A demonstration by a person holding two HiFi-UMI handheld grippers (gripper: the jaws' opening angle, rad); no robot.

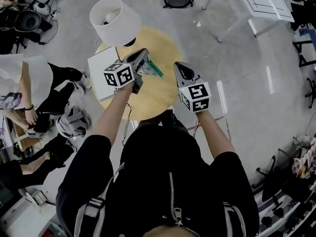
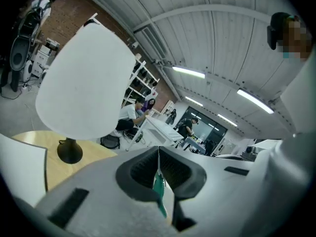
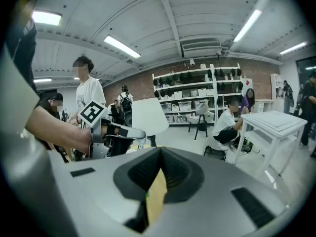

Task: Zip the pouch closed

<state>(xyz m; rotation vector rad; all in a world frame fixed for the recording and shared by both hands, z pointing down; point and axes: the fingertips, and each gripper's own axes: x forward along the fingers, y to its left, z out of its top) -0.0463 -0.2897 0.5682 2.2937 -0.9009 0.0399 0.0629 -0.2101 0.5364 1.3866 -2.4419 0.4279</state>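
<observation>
Grey workshop floor (image 1: pixel 247 83) fills the head view around a standing person, seen from above, with a tong-style gripper in each hand. Nearest the camera, both forearms reach forward over a round wooden table (image 1: pixel 154 101).

The left gripper (image 1: pixel 143 53) has its jaws pressed together on a thin edge of the green pouch (image 1: pixel 153 69). The pouch hangs from that pinch, clear above the tabletop. In the left gripper view the same green material (image 2: pixel 159 189) runs down from the closed jaw line.

The right gripper (image 1: pixel 177 65) is closed as well, just beside the pouch but apart from it in the head view. Its own view shows only a tan sliver in the gap below the meeting jaws; what that is cannot be told.

On the table below lie a white square board (image 1: pixel 100 74) at the left edge and a lamp with a white shade (image 1: pixel 115 19) at the far edge. Farther off, a seated person (image 1: pixel 52 85) is at the left and a white table (image 1: pixel 256 6) stands at the upper right.
</observation>
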